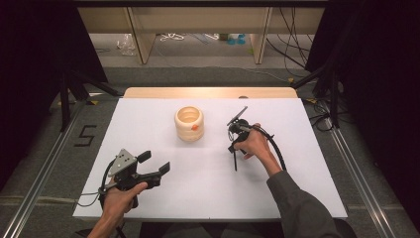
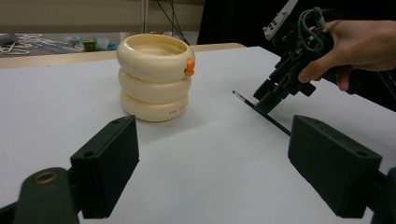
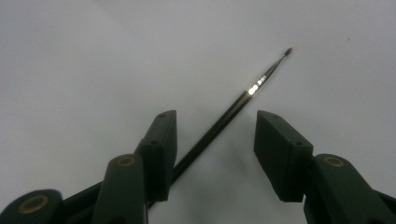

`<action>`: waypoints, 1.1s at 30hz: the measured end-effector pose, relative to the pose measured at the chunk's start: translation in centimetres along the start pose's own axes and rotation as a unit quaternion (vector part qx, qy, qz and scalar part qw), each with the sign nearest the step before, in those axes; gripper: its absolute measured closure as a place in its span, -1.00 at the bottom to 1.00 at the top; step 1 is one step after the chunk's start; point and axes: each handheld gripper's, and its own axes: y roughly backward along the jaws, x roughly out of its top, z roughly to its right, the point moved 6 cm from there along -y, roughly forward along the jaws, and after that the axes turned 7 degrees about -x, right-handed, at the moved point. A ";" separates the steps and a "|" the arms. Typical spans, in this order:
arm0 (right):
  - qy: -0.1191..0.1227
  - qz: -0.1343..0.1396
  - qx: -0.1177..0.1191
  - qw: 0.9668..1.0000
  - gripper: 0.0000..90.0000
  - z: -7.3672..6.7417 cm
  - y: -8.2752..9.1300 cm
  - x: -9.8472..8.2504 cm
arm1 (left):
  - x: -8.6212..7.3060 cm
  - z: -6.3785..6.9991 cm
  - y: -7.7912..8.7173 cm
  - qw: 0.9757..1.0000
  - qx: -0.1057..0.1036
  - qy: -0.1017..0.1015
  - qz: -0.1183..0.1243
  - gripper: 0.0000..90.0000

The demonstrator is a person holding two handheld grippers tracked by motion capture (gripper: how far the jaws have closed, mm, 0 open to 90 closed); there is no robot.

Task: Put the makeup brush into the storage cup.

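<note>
A thin black brush [image 3: 233,109] lies on the white table [image 1: 148,124], its fine tip pointing away in the right gripper view. My right gripper [image 3: 212,121] is open and straddles the handle, which runs close beside one jaw. The high view shows the right gripper [image 1: 234,148] right of centre, pointing down at the brush [image 1: 234,159]. A cream pot [image 1: 188,124] made of three stacked rings, with a small orange knob [image 2: 189,66], stands at centre back. My left gripper [image 1: 154,162] is open near the front left, holding nothing, and faces the pot [image 2: 154,77].
Beyond the white sheet a strip of wooden tabletop [image 1: 208,92] shows at the far edge. Metal rails [image 1: 44,163] run along both sides on the floor. Cables trail from both grippers.
</note>
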 end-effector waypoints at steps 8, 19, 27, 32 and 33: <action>-0.003 -0.007 0.002 1.000 0.21 -0.1 -0.1 -0.1 | 0.0 0.0 0.0 1.000 0.000 0.000 0.001 -0.65; -0.001 -0.027 -0.001 1.000 0.28 -0.5 -0.3 0.0 | 0.0 0.0 0.0 1.000 0.000 0.000 0.001 -0.65; 0.004 -0.031 -0.003 1.000 0.35 -0.5 -0.6 0.1 | 0.0 0.0 0.0 1.000 0.001 0.000 0.001 -0.65; 0.001 -0.036 -0.004 0.999 0.42 -0.4 -0.6 0.0 | 0.0 0.0 0.0 1.000 0.000 0.000 0.002 -0.65; 0.005 -0.036 -0.005 0.999 0.42 -0.4 -0.6 0.1 | 0.1 0.0 0.0 1.000 0.000 0.000 0.002 -0.65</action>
